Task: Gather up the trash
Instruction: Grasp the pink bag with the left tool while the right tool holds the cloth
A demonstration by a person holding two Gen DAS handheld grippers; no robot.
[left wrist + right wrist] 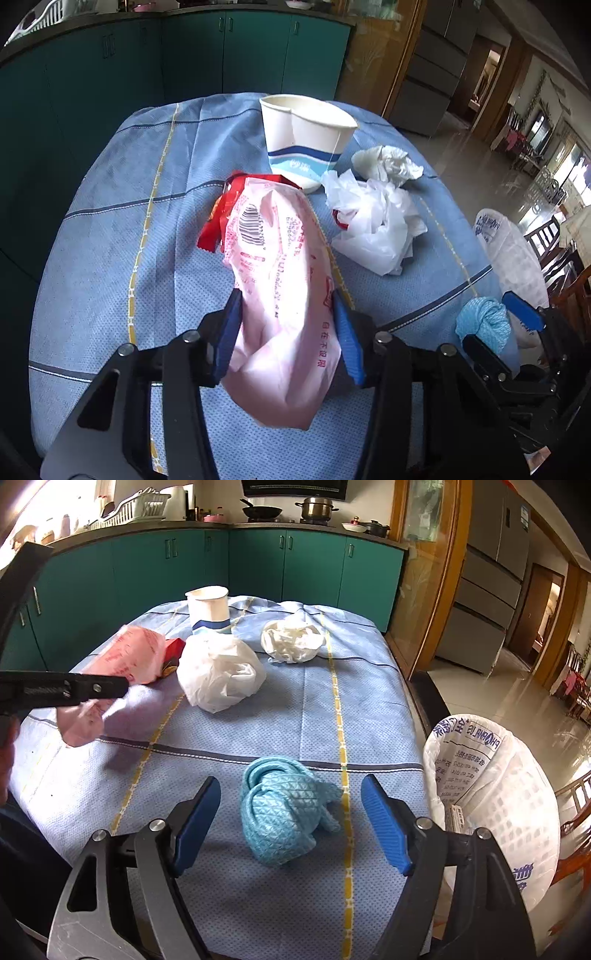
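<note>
Kitchen tabletop (369, 716) under blue cloth: the left gripper (288, 332) pinches a pink wrapper (277, 280) just above it, the right gripper (291, 819) is spread around a blue rag (284, 812); next, probably, carrying the wrapper to the lined bin (517, 794) at the table's right.

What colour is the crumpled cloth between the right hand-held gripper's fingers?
Light blue cloth with a woven triangle texture, clearest in the right wrist view.

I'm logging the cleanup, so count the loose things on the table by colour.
White: 3, paper cup, plastic bag, crumpled tissue
Pink: 1, pink wrapper
Red: 1, red wrapper
Blue: 1, blue cloth
Total: 6
</note>
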